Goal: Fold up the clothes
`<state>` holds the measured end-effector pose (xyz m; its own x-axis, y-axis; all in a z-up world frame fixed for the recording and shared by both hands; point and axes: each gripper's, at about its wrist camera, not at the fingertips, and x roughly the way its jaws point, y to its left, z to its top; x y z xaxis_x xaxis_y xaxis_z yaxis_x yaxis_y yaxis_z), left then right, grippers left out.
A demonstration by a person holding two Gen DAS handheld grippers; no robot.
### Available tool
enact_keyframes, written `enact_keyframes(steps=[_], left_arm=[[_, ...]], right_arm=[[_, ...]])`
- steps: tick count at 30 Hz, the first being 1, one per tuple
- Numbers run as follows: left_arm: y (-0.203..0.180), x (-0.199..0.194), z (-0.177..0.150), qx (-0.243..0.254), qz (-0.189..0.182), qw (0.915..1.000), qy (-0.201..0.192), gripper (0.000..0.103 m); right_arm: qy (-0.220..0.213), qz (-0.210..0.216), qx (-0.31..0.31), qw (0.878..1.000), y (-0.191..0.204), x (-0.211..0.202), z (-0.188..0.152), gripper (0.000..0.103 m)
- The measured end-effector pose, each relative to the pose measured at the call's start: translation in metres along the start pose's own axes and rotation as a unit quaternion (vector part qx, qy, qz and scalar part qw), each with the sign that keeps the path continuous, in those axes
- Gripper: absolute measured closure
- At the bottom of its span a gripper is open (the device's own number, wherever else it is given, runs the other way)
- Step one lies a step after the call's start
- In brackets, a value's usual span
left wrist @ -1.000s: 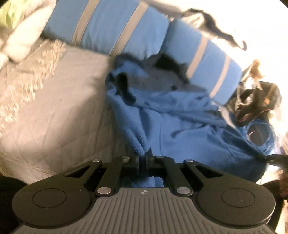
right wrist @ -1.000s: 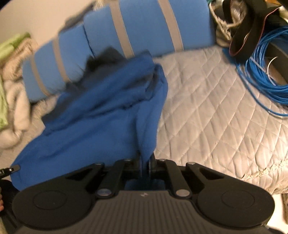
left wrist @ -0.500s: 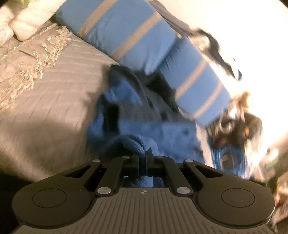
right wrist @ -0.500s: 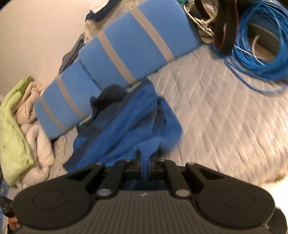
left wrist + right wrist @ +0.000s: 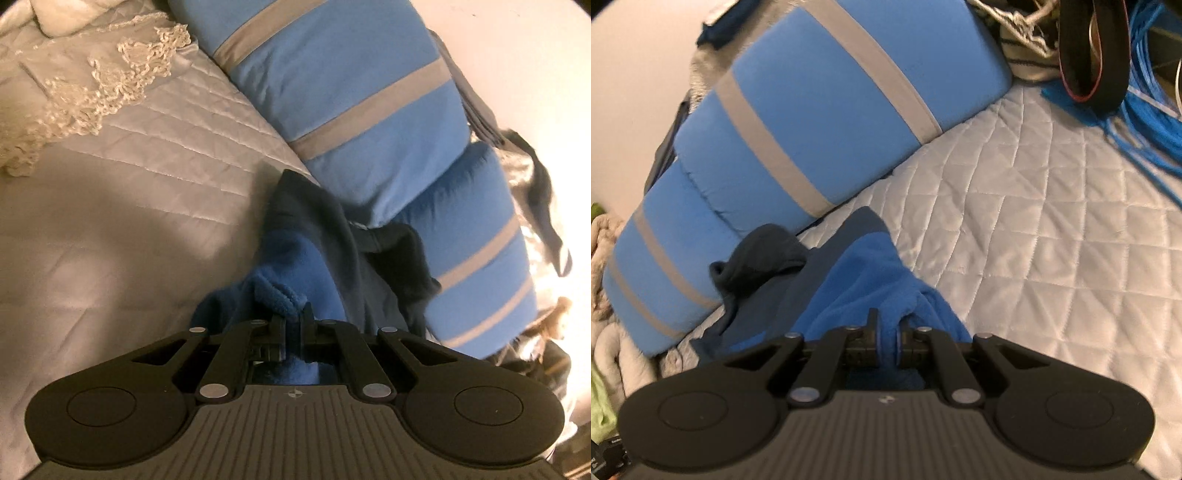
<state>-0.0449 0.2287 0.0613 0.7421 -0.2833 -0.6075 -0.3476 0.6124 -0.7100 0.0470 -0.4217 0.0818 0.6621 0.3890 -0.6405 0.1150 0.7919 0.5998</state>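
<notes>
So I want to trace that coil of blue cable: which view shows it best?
The right wrist view: the blue cable lies coiled at the upper right on the quilt, beside a black strap. The left wrist view shows none of it; its right edge is washed out by glare.

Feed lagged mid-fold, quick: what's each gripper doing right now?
Left gripper: shut on the blue fleece garment.
Right gripper: shut on the same blue fleece garment.
</notes>
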Motion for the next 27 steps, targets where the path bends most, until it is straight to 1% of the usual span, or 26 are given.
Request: enact_keyframes(steps=[2,4,6,8,9,10,11,12,13,14,16,17,18,19,20,22,23,25,27], left_arm=[[0.005,0.011,0.004,-0.009,-0.001,1.0,0.0,0.096],[0.01,0.017,0.01,-0.016,-0.013,0.9998,0.009,0.096],[0.016,0.021,0.015,-0.045,-0.023,0.9985,0.02,0.093],[0.022,0.024,0.018,-0.079,-0.039,0.9957,0.027,0.092],[0.024,0.025,0.02,-0.09,-0.05,0.9941,0.033,0.091],[0.026,0.026,0.022,-0.1,-0.06,0.9924,0.04,0.087],[0.027,0.026,0.024,-0.105,-0.076,0.9906,0.043,0.075],[0.028,0.026,0.026,-0.11,-0.093,0.9886,0.045,0.068],[0.028,0.025,0.028,-0.115,-0.109,0.9864,0.043,0.059],[0.029,0.025,0.029,-0.119,-0.125,0.9841,0.04,0.053],[0.029,0.021,0.031,-0.125,-0.15,0.9804,0.024,0.047],[0.029,0.018,0.032,-0.126,-0.161,0.9789,0.011,0.043],[0.028,0.014,0.034,-0.12,-0.164,0.9791,-0.003,0.04],[0.027,0.01,0.035,-0.112,-0.165,0.9797,-0.018,0.038],[0.025,0.005,0.037,-0.105,-0.165,0.9801,-0.034,0.033],[0.022,-0.004,0.041,-0.089,-0.167,0.9798,-0.064,0.029],[0.019,-0.007,0.042,-0.075,-0.152,0.9831,-0.071,0.029],[0.009,-0.009,0.042,-0.029,-0.103,0.9913,-0.077,0.029],[-0.001,-0.008,0.039,0.021,-0.064,0.9945,-0.081,0.029]], right_arm=[[0.006,0.005,0.011,1.0,-0.007,0.011,0.002,0.092],[0.008,0.018,0.009,1.0,-0.01,0.014,0.005,0.091],[0.006,0.027,0.012,1.0,-0.011,0.016,0.008,0.088],[0.002,0.028,0.022,0.999,-0.01,0.018,0.008,0.065],[0.0,0.029,0.03,0.999,-0.011,0.018,0.008,0.06],[-0.001,0.03,0.04,0.999,-0.011,0.017,0.009,0.048],[-0.005,0.039,0.055,0.998,-0.011,0.015,0.01,0.04],[-0.013,0.051,0.071,0.996,-0.013,0.011,0.011,0.037],[-0.023,0.064,0.087,0.994,-0.014,0.008,0.012,0.033],[-0.034,0.076,0.099,0.992,-0.015,0.004,0.013,0.027],[-0.064,0.087,0.107,0.988,-0.014,-0.005,0.016,0.02],[-0.081,0.087,0.104,0.987,-0.013,-0.009,0.017,0.019],[-0.092,0.088,0.101,0.987,-0.012,-0.012,0.018,0.018],[-0.097,0.09,0.1,0.986,-0.012,-0.013,0.019,0.017],[-0.101,0.093,0.101,0.985,-0.012,-0.014,0.02,0.016],[-0.101,0.096,0.107,0.984,-0.012,-0.014,0.019,0.014],[-0.096,0.096,0.108,0.985,-0.012,-0.013,0.019,0.013],[-0.085,0.095,0.109,0.986,-0.01,-0.009,0.017,0.013],[-0.076,0.093,0.109,0.987,-0.01,-0.008,0.016,0.013]])
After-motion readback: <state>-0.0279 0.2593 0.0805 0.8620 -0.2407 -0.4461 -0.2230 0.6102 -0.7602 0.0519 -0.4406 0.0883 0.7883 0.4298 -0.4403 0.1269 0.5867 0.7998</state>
